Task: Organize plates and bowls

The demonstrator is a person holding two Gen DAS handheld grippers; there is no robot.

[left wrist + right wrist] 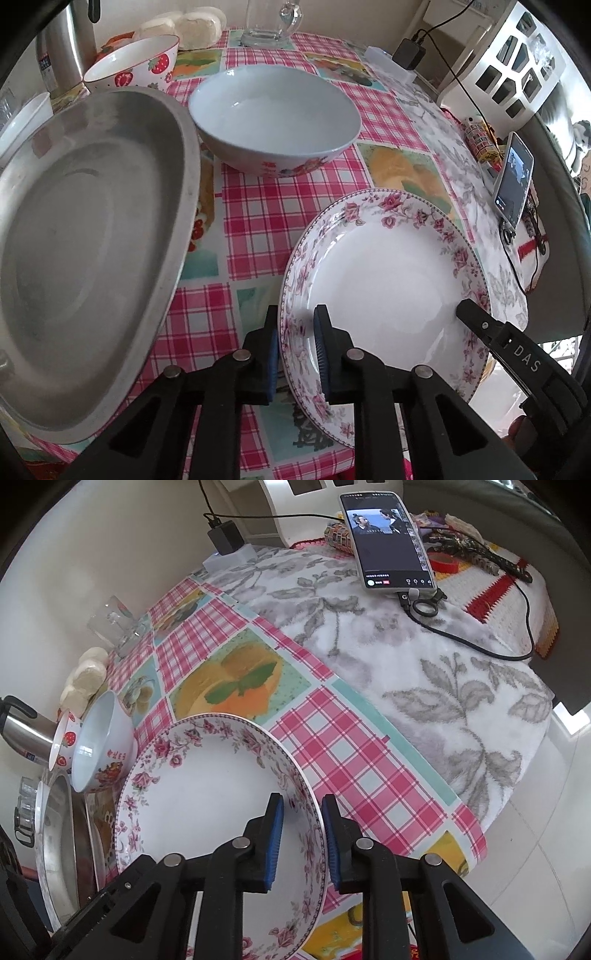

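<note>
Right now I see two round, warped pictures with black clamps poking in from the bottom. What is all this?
Each picture comes from a wide-angle camera on a hand-held gripper that a person carries; there is no robot. The left hand-held gripper and the right hand-held gripper each straddle the rim of the same floral plate, on opposite sides. On the checked tablecloth sit a pale blue bowl, a strawberry bowl and a metal dish. A phone stands at the back.
</note>
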